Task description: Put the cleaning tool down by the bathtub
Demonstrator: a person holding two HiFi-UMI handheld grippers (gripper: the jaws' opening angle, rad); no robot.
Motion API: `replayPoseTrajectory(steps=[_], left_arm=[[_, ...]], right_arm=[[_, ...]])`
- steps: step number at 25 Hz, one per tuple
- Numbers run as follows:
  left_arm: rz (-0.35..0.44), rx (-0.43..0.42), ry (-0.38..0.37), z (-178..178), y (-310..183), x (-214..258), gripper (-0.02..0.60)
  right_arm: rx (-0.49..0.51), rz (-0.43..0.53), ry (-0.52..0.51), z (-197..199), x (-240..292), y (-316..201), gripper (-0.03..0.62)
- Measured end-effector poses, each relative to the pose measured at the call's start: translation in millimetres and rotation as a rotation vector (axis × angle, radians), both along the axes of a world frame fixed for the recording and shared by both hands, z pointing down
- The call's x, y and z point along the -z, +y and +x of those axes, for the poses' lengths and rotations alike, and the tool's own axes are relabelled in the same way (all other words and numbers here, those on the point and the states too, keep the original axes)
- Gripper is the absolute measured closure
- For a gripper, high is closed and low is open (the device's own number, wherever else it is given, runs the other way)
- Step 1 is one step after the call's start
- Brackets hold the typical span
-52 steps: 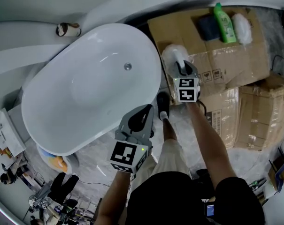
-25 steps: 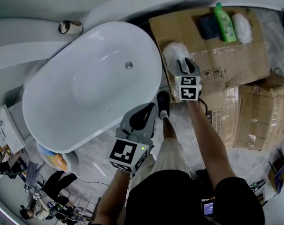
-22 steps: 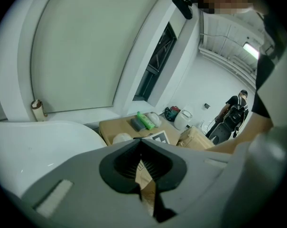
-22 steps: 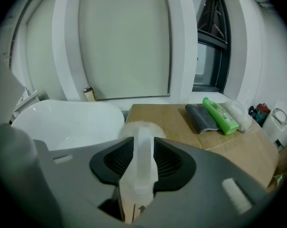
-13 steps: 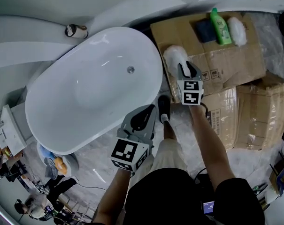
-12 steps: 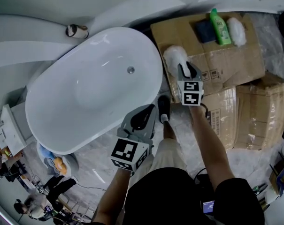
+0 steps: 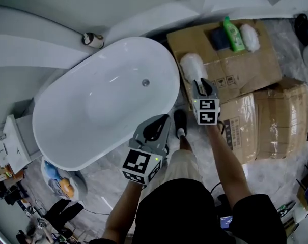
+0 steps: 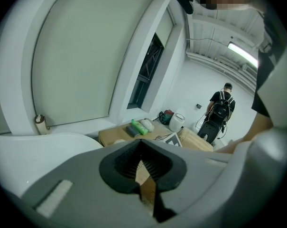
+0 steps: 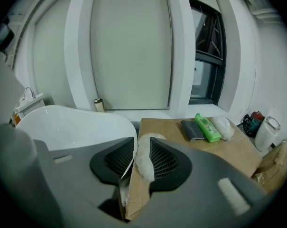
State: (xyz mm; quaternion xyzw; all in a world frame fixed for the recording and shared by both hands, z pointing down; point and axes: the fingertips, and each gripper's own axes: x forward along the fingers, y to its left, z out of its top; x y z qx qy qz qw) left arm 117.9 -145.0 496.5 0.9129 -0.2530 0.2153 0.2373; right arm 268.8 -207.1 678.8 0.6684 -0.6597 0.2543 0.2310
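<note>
The cleaning tool is a white fluffy mitt [image 7: 192, 65]. It lies on the near left corner of a flat cardboard box [image 7: 245, 65], right beside the white oval bathtub [image 7: 67, 136]. My right gripper [image 7: 201, 84] is at the mitt's near end. In the right gripper view the fluff [image 9: 144, 158] fills the narrow gap between the pads, so the jaws are shut on it. My left gripper [image 7: 155, 127] hangs over the floor by the tub's near rim. It is shut and holds nothing.
A green bottle [image 7: 233, 34], a dark sponge [image 7: 219, 38] and a second white pad [image 7: 250, 36] lie at the box's far end. More cardboard boxes [image 7: 276, 121] stand to the right. A paper roll [image 7: 94, 39] sits behind the tub. A person [image 8: 220, 110] stands in the distance.
The head view has shifted, so the tub and boxes sit lower in the picture. My right gripper stays at the mitt on the box corner. The left gripper has barely moved.
</note>
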Motion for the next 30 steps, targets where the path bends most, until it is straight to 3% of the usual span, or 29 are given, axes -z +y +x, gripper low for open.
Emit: replayPoseTrajectory(steps=[17, 30], left_arm=[[0.093, -0.049, 0.094, -85, 64, 58, 0.583], [0.117, -0.055, 0.176, -115, 75, 86, 0.583]], right_arm=[[0.022, 0.130, 0.029, -107, 120, 105, 0.505], [-0.006, 0.232, 0.059, -160, 197, 171, 0.548]])
